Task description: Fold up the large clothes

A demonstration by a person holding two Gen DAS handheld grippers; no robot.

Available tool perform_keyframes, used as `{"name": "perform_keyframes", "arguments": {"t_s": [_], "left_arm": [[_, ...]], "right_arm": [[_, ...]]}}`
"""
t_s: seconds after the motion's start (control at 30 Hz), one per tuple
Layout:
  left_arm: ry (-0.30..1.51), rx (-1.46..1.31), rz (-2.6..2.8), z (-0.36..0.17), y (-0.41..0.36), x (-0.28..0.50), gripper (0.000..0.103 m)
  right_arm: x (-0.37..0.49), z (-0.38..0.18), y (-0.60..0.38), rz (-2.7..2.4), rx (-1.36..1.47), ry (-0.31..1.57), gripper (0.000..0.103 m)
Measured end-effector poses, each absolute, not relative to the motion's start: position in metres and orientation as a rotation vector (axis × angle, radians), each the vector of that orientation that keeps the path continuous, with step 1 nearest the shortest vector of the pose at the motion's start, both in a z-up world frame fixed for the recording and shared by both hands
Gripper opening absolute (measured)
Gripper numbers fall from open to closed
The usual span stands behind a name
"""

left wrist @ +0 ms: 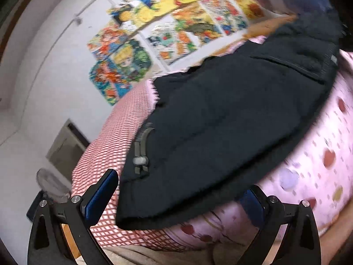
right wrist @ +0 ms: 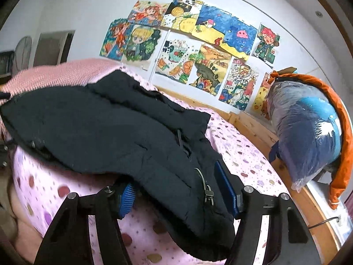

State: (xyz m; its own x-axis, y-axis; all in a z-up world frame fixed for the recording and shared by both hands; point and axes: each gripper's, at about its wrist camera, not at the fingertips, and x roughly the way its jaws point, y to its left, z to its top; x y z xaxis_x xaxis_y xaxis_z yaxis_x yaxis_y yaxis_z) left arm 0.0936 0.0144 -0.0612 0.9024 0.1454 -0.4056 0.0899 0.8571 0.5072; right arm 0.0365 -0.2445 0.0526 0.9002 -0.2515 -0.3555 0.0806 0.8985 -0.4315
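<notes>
Jacket hem sits between your released right hand-held gripper; clench deep, while the left hand-held gripper, equally released, matches.

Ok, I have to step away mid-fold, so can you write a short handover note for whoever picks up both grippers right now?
Left gripper: open, jaws either side of the near hem of the dark jacket, not closed on it.
Right gripper: open, jaws wide around the jacket's near end, fabric and a drawcord toggle between them, not clamped.
The jacket lies on the pink dotted bedsheet, bunched and layered; whether a fold is done cannot be told.
Left to do: close both grippers on the jacket, fold and flatten it.
</notes>
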Motion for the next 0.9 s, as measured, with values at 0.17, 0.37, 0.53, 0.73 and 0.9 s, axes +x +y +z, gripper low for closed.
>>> {"name": "perform_keyframes", "arguments": {"t_s": [0.17,0.37,0.53,0.73,0.9], "left_arm": [[0.412,0.436,-0.005,-0.041,0.02,0.093,0.056],[0.345,0.439,-0.025,-0.024,0.014,0.093,0.021],[0.313,0.392,-0.044,0.008,0.023,0.091,0.01],[0.253,0.312,-0.062,0.044,0.037,0.076,0.008],[0.177,0.256,-0.05,0.081,0.042,0.059,0.007]], "right_arm": [[0.044,0.051,-0.243,-0.137,-0.427,0.427,0.035],[0.041,0.054,-0.232,-0.137,-0.436,0.405,0.017],[0.034,0.065,-0.227,-0.162,-0.41,0.366,0.008],[0.005,0.082,-0.218,-0.163,-0.4,0.268,0.005],[-0.027,0.109,-0.212,-0.17,-0.403,0.17,0.005]]}}
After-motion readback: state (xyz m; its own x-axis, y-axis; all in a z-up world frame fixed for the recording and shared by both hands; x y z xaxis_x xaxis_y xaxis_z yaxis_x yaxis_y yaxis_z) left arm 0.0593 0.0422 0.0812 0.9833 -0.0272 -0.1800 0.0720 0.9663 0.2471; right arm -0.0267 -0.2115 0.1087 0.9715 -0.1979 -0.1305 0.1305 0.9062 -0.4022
